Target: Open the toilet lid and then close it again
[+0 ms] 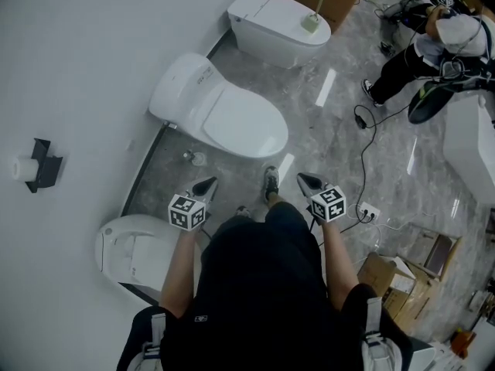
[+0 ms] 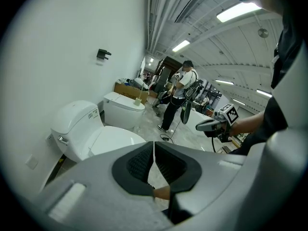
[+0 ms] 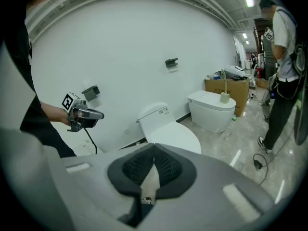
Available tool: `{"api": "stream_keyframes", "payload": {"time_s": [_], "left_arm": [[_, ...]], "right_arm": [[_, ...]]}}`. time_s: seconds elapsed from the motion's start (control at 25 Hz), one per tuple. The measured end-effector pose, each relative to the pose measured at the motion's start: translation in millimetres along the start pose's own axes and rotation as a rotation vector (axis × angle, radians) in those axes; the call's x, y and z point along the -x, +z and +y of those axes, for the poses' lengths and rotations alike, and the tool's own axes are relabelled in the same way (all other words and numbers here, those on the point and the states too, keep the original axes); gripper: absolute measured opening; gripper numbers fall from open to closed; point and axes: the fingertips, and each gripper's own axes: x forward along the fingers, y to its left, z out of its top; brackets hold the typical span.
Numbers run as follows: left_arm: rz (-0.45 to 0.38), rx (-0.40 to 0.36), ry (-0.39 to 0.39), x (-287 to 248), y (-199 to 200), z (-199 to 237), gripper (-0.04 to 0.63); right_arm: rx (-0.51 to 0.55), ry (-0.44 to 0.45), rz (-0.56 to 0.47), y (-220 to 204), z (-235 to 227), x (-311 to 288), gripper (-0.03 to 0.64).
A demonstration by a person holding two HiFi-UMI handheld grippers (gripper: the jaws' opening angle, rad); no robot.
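The white toilet point(image 1: 224, 118) stands against the wall with its lid down; it also shows in the left gripper view point(image 2: 103, 138) and the right gripper view point(image 3: 171, 134). My left gripper point(image 1: 209, 184) hovers short of the bowl's front, jaws shut and empty point(image 2: 154, 150). My right gripper point(image 1: 303, 179) is level with it to the right, over the floor, likewise shut on nothing point(image 3: 154, 150). Neither touches the toilet. Each gripper sees the other: the right gripper point(image 2: 204, 125), the left gripper point(image 3: 94, 113).
A second toilet point(image 1: 278, 25) stands further along the wall, a third point(image 1: 135, 253) by my left side. A paper holder point(image 1: 35, 166) is on the wall. A person point(image 1: 441, 45) crouches at the far right. A cable point(image 1: 363, 153), power strip point(image 1: 369, 211) and cardboard boxes point(image 1: 387, 273) lie right.
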Motion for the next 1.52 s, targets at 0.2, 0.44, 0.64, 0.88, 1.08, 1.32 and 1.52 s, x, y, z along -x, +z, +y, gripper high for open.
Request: {"api": "stream_keyframes", "payload": {"time_s": [0.2, 0.44, 0.64, 0.88, 1.08, 1.32, 1.52], "left_arm": [[0.029, 0.002, -0.008, -25, 12, 1, 0.020], [0.050, 0.011, -0.002, -62, 36, 1, 0.020], [0.063, 0.011, 0.013, -90, 57, -1, 0.020], [0.074, 0.024, 0.029, -118, 76, -3, 0.020], [0.095, 0.032, 0.054, -133, 86, 6, 0.020], [0.056, 0.077, 0.104, -145, 103, 15, 0.020], [0.011, 0.103, 0.130, -145, 112, 17, 0.020]], "right_arm": [[-0.031, 0.002, 0.022, 0, -25, -6, 0.003], [-0.052, 0.013, 0.054, 7, -72, -16, 0.003], [-0.068, 0.031, 0.073, 15, -113, -26, 0.003], [-0.060, 0.059, 0.097, 26, -151, -35, 0.003], [-0.059, 0.105, 0.136, 27, -170, -61, 0.003], [0.010, 0.219, 0.275, 3, -168, -91, 0.003], [0.045, 0.280, 0.355, -17, -157, -99, 0.003]]}}
